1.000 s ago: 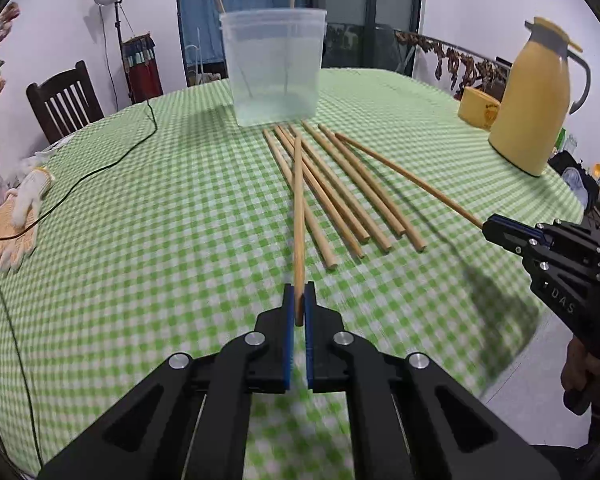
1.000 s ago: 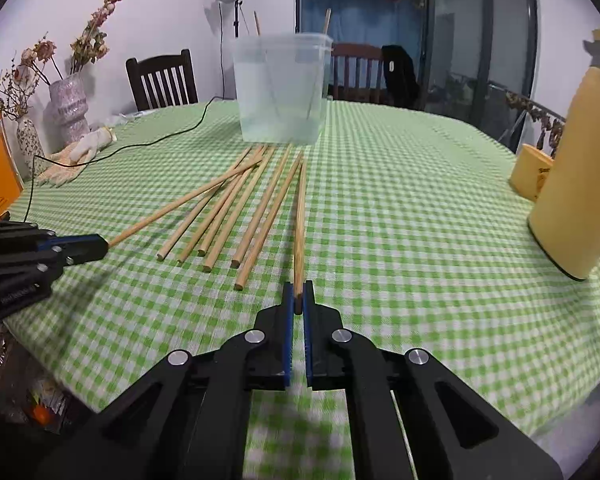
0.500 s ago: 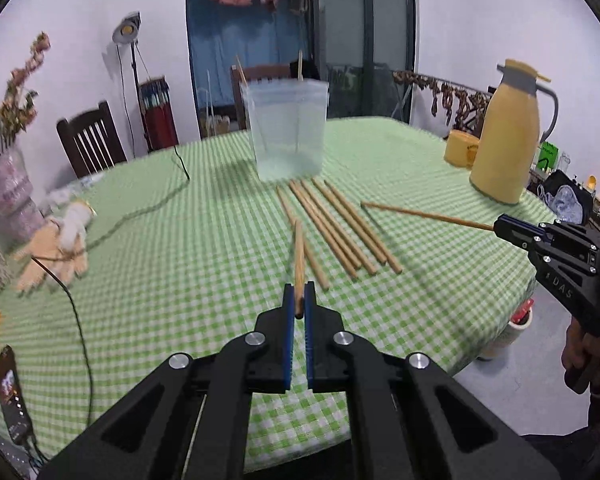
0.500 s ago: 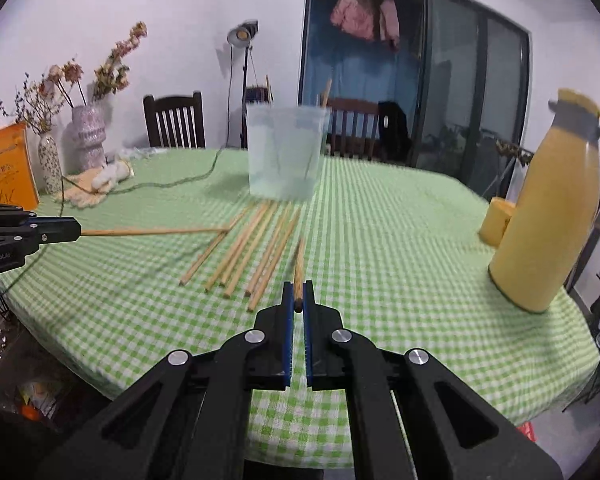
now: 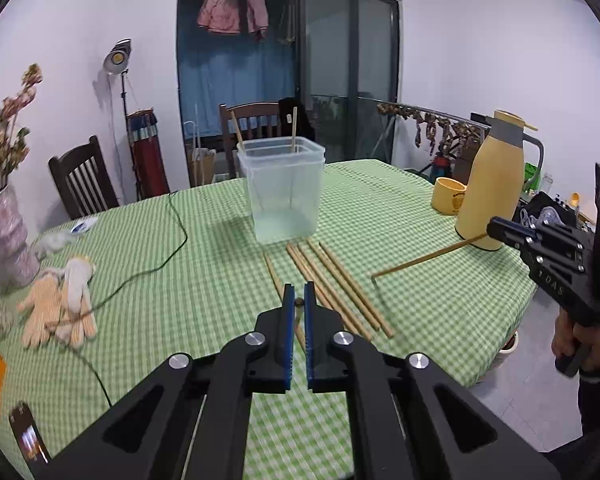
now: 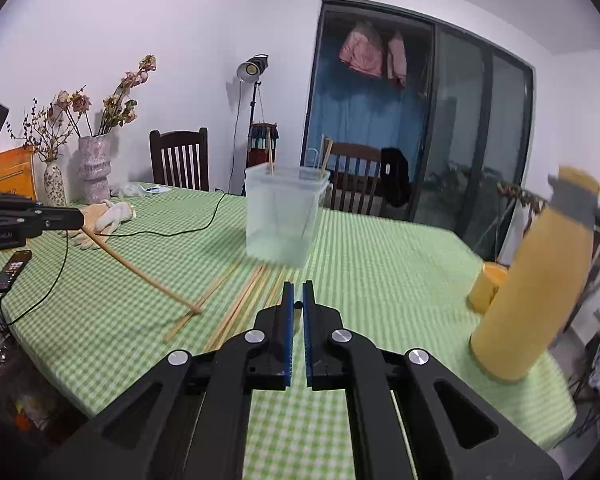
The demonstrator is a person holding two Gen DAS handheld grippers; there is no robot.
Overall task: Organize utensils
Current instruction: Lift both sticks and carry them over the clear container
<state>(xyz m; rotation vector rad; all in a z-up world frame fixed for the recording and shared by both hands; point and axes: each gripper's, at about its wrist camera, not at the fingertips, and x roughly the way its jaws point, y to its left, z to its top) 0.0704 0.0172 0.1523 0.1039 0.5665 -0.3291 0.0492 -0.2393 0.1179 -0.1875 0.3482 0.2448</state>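
Both claws (image 5: 297,300) (image 6: 296,298) clamped, aloft

You lift both grippers clear of the table (image 5: 440,208). Your left gripper (image 5: 299,300) now carries its chopstick (image 6: 140,274) in the air; from the right wrist view it slants down toward 4 o'clock, its far tip just above the cloth beside the chopsticks left lying there. Your right gripper (image 6: 298,298) likewise raises its chopstick (image 5: 424,258), which in the left wrist view hangs down toward 8 o'clock, free of the row (image 5: 332,284) it lay beside a second ago. That row now counts fewer sticks. Both cameras sit higher and see more of the room.
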